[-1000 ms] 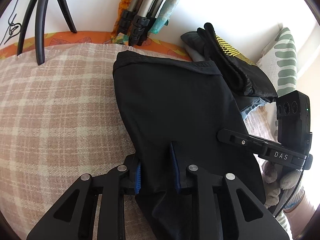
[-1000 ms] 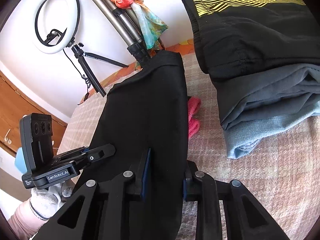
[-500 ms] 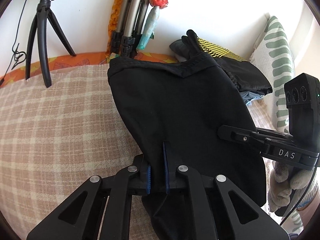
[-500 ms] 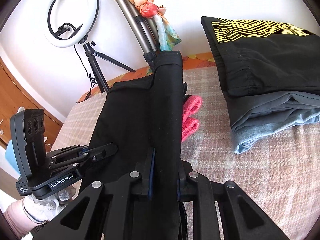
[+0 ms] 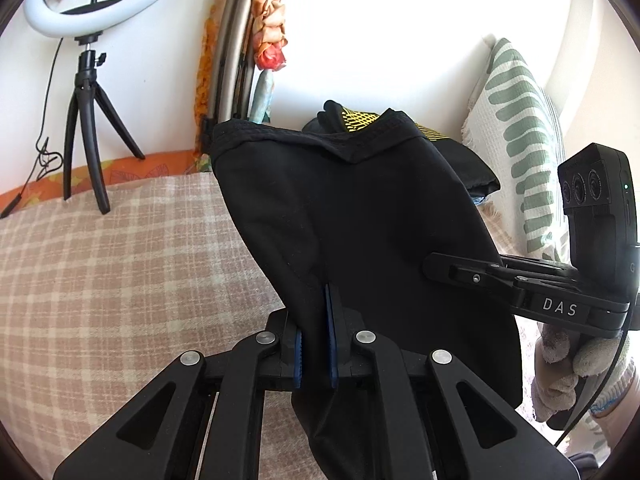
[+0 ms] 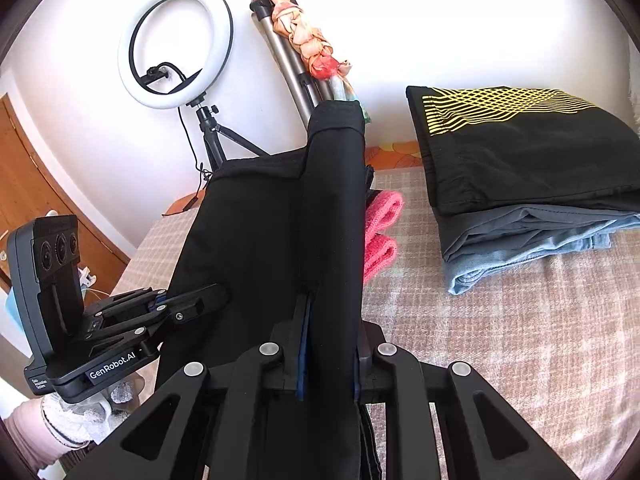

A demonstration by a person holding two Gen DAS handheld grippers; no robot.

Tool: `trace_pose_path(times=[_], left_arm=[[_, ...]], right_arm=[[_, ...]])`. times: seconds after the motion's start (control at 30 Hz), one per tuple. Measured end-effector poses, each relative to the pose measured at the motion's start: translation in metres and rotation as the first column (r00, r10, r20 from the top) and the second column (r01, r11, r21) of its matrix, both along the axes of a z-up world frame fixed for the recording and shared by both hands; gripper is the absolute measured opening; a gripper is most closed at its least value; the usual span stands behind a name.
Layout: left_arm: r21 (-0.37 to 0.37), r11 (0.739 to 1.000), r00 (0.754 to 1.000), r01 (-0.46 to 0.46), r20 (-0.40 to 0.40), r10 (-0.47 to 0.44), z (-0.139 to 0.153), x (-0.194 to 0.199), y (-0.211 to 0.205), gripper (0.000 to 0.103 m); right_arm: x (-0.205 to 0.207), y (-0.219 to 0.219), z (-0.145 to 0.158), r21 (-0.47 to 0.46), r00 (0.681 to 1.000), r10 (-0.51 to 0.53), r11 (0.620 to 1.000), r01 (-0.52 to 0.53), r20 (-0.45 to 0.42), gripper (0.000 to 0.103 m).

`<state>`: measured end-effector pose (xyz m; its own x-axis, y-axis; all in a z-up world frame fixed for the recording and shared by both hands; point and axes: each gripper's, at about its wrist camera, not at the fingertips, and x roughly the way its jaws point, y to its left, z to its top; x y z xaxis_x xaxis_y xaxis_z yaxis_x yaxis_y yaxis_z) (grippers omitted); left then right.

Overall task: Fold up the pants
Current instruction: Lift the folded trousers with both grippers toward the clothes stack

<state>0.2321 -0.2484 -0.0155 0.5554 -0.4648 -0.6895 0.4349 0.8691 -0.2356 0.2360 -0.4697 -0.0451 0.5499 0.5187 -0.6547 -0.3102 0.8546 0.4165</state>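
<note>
Black pants (image 5: 360,220) hang lifted above the plaid bed cover (image 5: 120,260), their waistband at the far end. My left gripper (image 5: 314,320) is shut on a fold of the cloth at the near edge, blue pads pressing it. In the right wrist view the same pants (image 6: 256,240) drape over my right gripper (image 6: 330,320), which is shut on a thicker bunched strip. Each gripper shows in the other's view: the right gripper (image 5: 440,270) at the pants' right side, the left gripper (image 6: 216,296) at their left. Gloved hands hold both.
A stack of folded clothes (image 6: 520,184) lies at the right on the bed, a pink cloth (image 6: 380,232) beside it. A ring light on a tripod (image 6: 176,48) and a scarf-wrapped tripod (image 6: 304,52) stand by the wall. A striped pillow (image 5: 516,120) leans far right.
Both grippers closed on the pants and rose, lifting the cloth off the bed. The views tilted upward, bringing the ring light and wall into sight.
</note>
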Motion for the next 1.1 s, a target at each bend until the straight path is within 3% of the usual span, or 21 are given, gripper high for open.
trace_pose_path(times=[0.37,0.7,1.1], left_arm=[[-0.029,0.997,0.996,0.065,0.056,-0.063,0.027,-0.006,-0.029,0.007],[-0.059,0.988,0.984,0.144,0.116,-0.136,0.056,0.013,-0.084,0.007],[-0.057,0.98,0.96,0.19,0.219,-0.173,0.093,0.063,-0.155,0.007]], right_arm=[[-0.018,-0.033,0.027,0.002,0.997,-0.047,0.999,0.047,0.054,0.014],[-0.018,-0.088,0.065,-0.022,0.984,-0.123,0.992,0.126,0.131,0.014],[0.027,-0.147,0.117,-0.059,0.956,-0.186,0.977,0.204,0.229,0.014]])
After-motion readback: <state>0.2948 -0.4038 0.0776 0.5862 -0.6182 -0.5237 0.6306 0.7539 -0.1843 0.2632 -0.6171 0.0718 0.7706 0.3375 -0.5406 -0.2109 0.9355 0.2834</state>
